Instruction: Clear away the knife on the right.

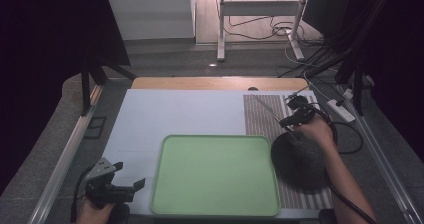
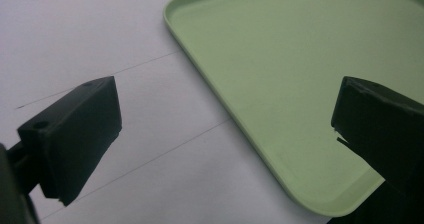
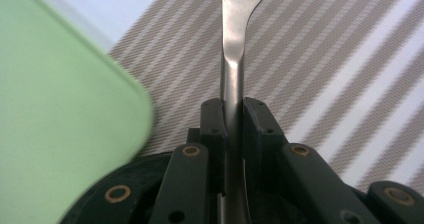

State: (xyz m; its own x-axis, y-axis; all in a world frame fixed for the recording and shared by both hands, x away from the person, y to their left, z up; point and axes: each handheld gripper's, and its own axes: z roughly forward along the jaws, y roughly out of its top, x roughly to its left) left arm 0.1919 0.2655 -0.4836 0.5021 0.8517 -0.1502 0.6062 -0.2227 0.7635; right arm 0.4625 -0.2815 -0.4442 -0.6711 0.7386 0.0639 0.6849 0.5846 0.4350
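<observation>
steel, slim and flat: a piece of metal cutlery (image 3: pixel 234 59) is clamped between the jaws of the right gripper (image 3: pixel 233 115), its handle running down through the pads and its far end reaching out over the striped placemat (image 3: pixel 325 59). whether it is a knife or something else cannot be told, as the tip is out of frame. in the high view the right gripper (image 1: pixel 295 120) holds it in the air above the mat, just beyond a dark round plate (image 1: pixel 300 161) that lies on the mat beside the green tray (image 1: pixel 215 176).

the left gripper (image 1: pixel 131 176) rests low at the near left corner of the counter (image 1: pixel 150 119), its jaws wide apart with nothing between them, pointing toward the tray's corner (image 2: pixel 320 194).

the step in hand looks like carrying the utensil after picking it up, probably toward the tray or a spot by the plate. the next move calls for keeping the thin handle level so it does not swivel in the grip, then lowering it flat before the jaws part.
</observation>
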